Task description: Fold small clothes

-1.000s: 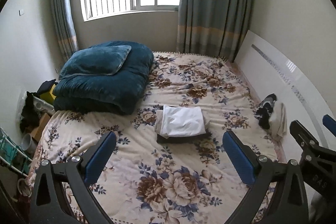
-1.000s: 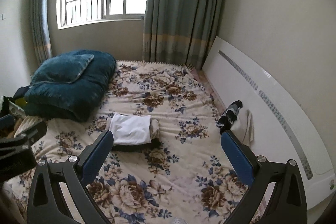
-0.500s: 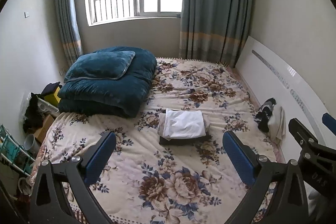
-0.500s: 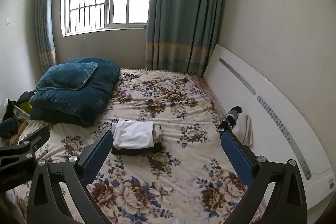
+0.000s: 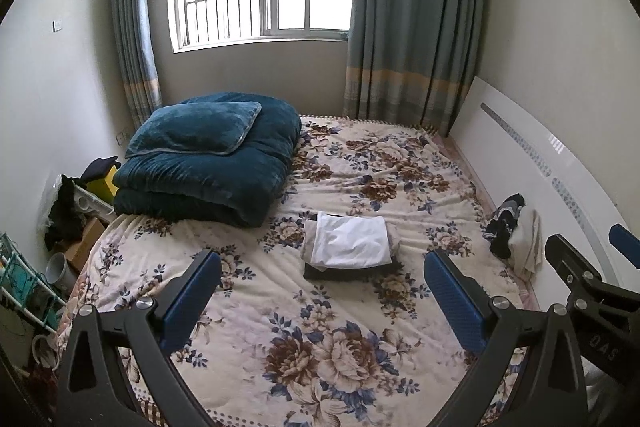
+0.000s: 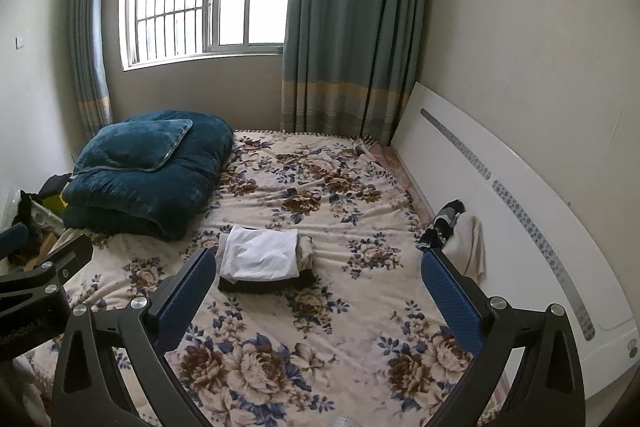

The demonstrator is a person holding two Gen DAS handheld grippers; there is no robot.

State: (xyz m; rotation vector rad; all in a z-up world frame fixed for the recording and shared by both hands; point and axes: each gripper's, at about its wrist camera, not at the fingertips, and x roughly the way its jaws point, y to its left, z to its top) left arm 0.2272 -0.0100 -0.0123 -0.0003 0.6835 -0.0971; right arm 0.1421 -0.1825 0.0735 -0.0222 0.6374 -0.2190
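Observation:
A stack of folded clothes, white piece (image 5: 349, 241) on top of beige and black ones, lies mid-bed on the floral blanket (image 5: 320, 327); it shows in the right wrist view too (image 6: 262, 254). A small heap of unfolded clothes, dark and cream (image 5: 514, 231), lies at the bed's right edge by the white headboard, also in the right wrist view (image 6: 456, 231). My left gripper (image 5: 320, 301) is open and empty, held above the bed's near end. My right gripper (image 6: 316, 297) is open and empty, likewise raised.
A folded teal quilt with a pillow (image 5: 208, 159) fills the bed's far left. A white headboard (image 5: 540, 163) runs along the right side. Boxes, a rack and clutter (image 5: 68, 223) stand on the floor at left. Window and curtains are behind the bed.
Both grippers have risen and pulled back from the bed, so the folded stack and the bed look smaller and lower in view. Both stay open and empty.

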